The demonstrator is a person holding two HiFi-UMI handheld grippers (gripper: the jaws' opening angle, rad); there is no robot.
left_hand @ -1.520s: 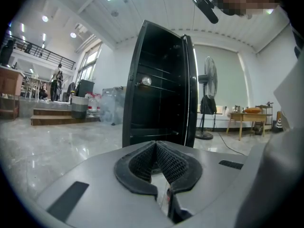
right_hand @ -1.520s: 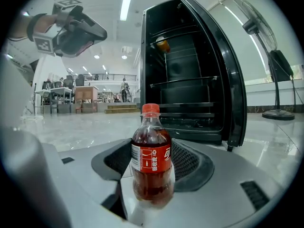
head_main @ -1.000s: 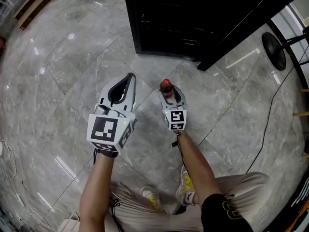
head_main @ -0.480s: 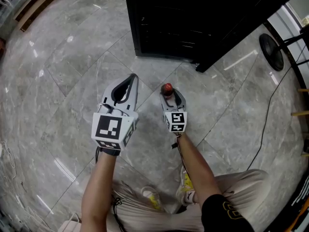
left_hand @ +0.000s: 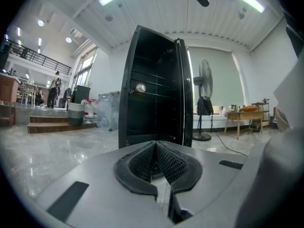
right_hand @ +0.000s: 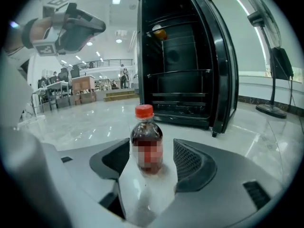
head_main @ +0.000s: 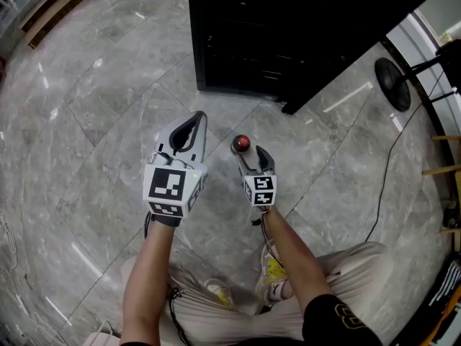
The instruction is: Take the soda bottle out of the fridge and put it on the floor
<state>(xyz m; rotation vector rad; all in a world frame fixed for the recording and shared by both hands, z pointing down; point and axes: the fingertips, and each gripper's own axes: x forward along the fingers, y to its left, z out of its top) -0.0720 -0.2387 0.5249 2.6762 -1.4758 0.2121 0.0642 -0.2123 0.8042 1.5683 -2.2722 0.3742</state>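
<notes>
Grey marble floor (head_main: 94,121) fills most of the head view, and the soda bottle (head_main: 243,143) is seen standing upright on it just above the centre of the frame, red cap on top. The right gripper (head_main: 253,156) is held just below the bottle. In the right gripper view the bottle is framed at the mouth of the 2 pads (right_hand: 190,163) — a gap is left on either side, so nothing is clamped. Its jaws have just been opening and are spread wide. The left gripper (head_main: 193,121) is held to the left of the bottle, apart from it; in the left gripper view its jaws are shown pressed together with nothing between them. The black fridge (head_main: 288,27) is set at the top of the head view, door swung open — apart from the bottle. A fan (head_main: 390,82) is seen at the upper right.
</notes>
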